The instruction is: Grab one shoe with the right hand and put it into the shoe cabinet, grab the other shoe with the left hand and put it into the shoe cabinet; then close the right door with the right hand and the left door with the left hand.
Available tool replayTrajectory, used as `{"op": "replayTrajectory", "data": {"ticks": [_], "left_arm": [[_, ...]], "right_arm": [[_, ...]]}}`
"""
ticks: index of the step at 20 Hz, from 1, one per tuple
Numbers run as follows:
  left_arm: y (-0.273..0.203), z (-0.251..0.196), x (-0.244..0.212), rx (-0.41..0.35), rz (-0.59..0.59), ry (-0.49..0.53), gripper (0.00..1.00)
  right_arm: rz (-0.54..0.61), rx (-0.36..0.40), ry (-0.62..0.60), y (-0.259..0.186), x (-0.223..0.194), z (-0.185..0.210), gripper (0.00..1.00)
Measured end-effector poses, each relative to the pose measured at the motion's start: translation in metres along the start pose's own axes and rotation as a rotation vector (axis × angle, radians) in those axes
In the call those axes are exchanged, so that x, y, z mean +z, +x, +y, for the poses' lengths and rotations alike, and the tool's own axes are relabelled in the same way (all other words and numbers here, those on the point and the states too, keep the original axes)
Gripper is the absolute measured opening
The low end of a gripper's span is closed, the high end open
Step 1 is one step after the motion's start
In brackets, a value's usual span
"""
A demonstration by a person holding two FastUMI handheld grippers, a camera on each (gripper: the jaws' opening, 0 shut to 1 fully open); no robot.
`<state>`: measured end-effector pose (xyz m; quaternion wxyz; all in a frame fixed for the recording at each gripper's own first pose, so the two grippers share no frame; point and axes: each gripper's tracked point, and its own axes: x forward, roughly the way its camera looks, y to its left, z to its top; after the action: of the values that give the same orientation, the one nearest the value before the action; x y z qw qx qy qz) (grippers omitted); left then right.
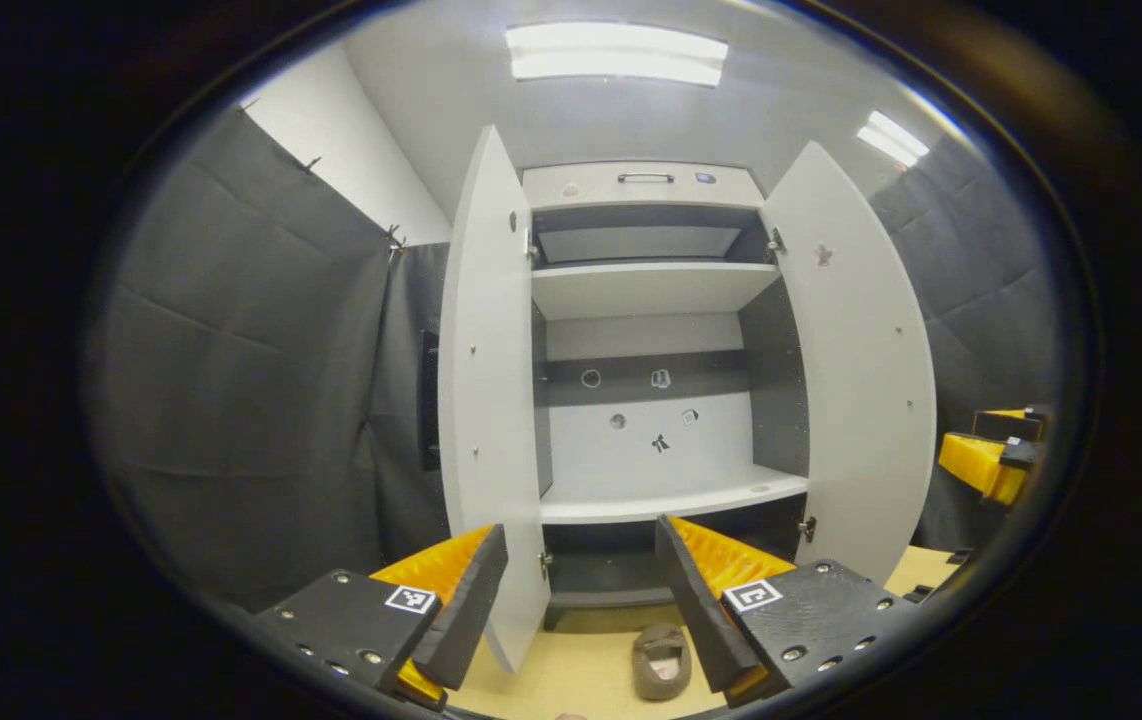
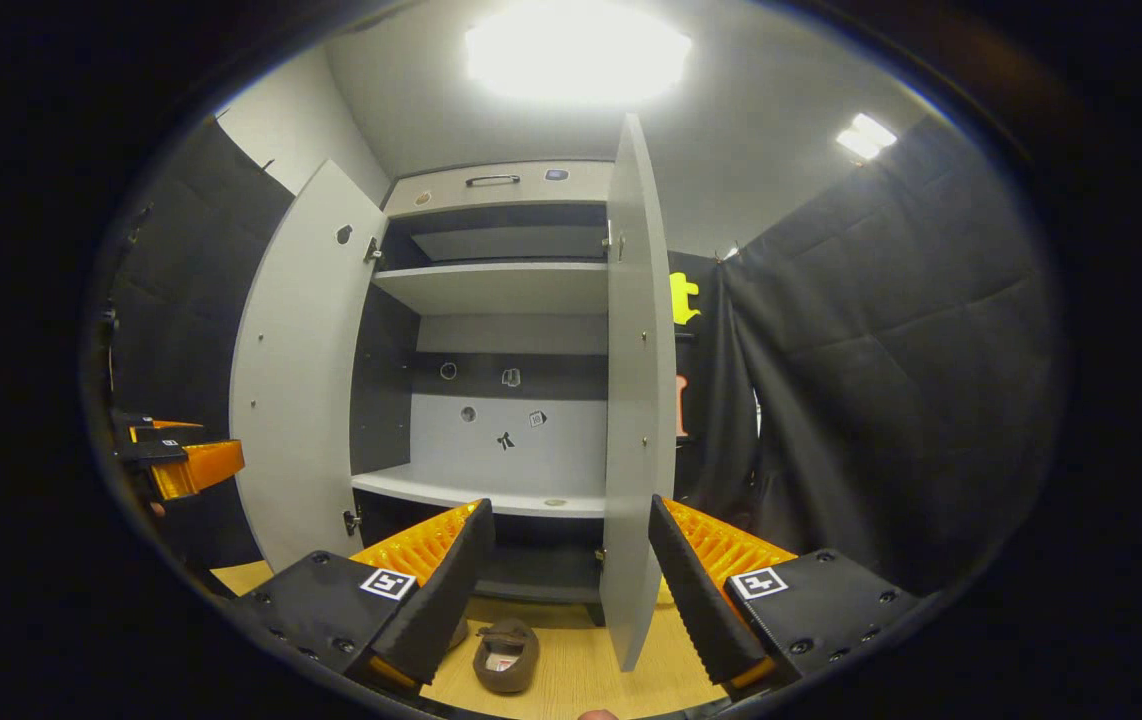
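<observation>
In the left gripper view, the shoe cabinet [image 1: 646, 290] is seen straight ahead with both doors swung wide. The left door [image 1: 486, 400] stands edge-on toward the camera, and the right door [image 1: 866, 400] is angled outward. The shelves inside are seen bare. The left gripper [image 1: 581, 600] is held with its fingers spread apart, nothing between them. A brown shoe [image 1: 661, 662] is seen lying on the wooden floor [image 1: 571, 680] before the cabinet, low between the fingers. The right gripper [image 1: 991, 462] is glimpsed at the far right edge; whether its fingers are spread cannot be told there.

In the right gripper view, the cabinet is seen from the right side, the right door [image 2: 636, 400] edge-on. The right gripper [image 2: 566, 590] is likewise held wide apart and empty. The shoe [image 2: 506, 655] is seen on the floor just in front of the cabinet base, beside the near finger. The left gripper [image 2: 186, 465] is seen at the left edge.
</observation>
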<state>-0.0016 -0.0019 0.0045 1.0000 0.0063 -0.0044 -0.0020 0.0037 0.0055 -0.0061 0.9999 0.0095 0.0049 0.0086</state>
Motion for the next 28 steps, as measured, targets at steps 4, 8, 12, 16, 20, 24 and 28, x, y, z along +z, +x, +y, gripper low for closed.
{"op": "replayTrajectory", "data": {"ticks": [4, 8, 12, 16, 20, 24, 28], "left_arm": [[0.001, 0.0, -0.001, 0.006, 0.003, -0.002, 0.94], [0.004, 0.001, -0.001, 0.026, 0.01, -0.016, 0.95], [0.001, -0.001, 0.006, 0.05, 0.005, 0.007, 0.95], [0.0, -0.003, 0.016, 0.079, -0.003, 0.025, 0.95], [0.001, 0.0, 0.015, 0.102, -0.011, 0.038, 0.88], [0.006, 0.01, 0.006, 0.099, -0.013, 0.036, 0.88], [0.017, 0.027, 0.006, 0.107, -0.013, 0.033, 0.88]], "right_arm": [[0.018, 0.003, -0.007, 0.004, -0.007, 0.0, 0.98], [0.032, 0.022, -0.027, 0.013, -0.015, -0.002, 0.98], [0.053, 0.08, 0.001, 0.028, -0.032, 0.006, 0.98], [0.105, 0.14, 0.021, 0.04, -0.061, 0.023, 0.96], [0.18, 0.199, 0.019, 0.055, -0.094, 0.046, 0.96], [0.259, 0.232, 0.016, 0.07, -0.128, 0.072, 0.96], [0.348, 0.234, -0.017, 0.089, -0.172, 0.091, 0.99]]}}
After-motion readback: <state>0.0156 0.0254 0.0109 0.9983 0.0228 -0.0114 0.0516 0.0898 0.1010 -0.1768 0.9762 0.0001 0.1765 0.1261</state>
